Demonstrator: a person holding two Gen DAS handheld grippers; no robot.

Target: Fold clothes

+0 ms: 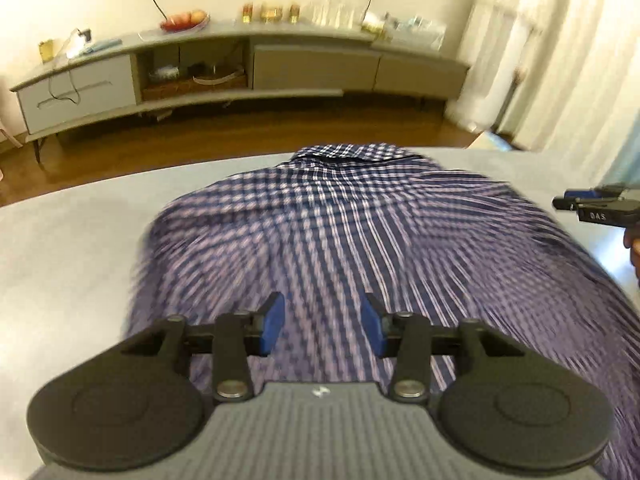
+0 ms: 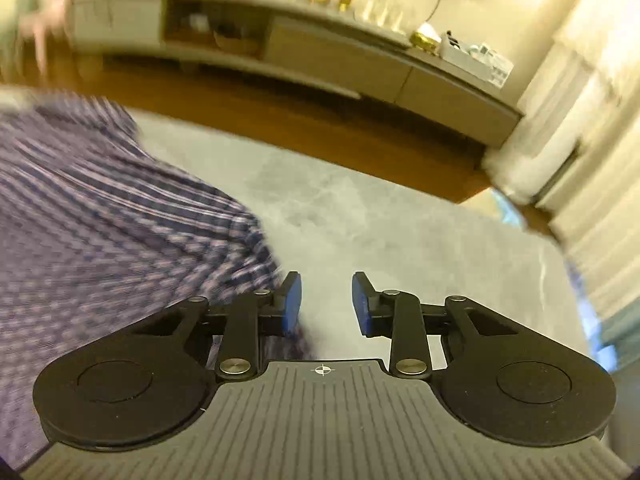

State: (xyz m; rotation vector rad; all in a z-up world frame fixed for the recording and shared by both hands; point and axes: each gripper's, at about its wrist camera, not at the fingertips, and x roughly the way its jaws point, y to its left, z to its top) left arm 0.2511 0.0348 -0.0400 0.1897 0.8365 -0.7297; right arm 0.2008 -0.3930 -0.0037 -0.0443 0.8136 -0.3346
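A blue-and-white checked shirt (image 1: 340, 232) lies spread on a grey table (image 1: 72, 248), its collar at the far edge. My left gripper (image 1: 323, 322) hovers open over the shirt's near part, nothing between its blue pads. In the left wrist view the right gripper (image 1: 560, 202) pokes in from the right edge, above the shirt's right side. In the right wrist view the shirt (image 2: 100, 232) fills the left side, and my right gripper (image 2: 326, 300) stands open over bare table (image 2: 380, 216) just off the shirt's right edge. Both views are motion-blurred.
A long low grey cabinet (image 1: 240, 68) with a fruit bowl (image 1: 185, 21), jars and glasses stands against the far wall across a wooden floor (image 1: 240, 132). Pale curtains (image 1: 560, 40) hang at the right. The table's far edge runs just past the collar.
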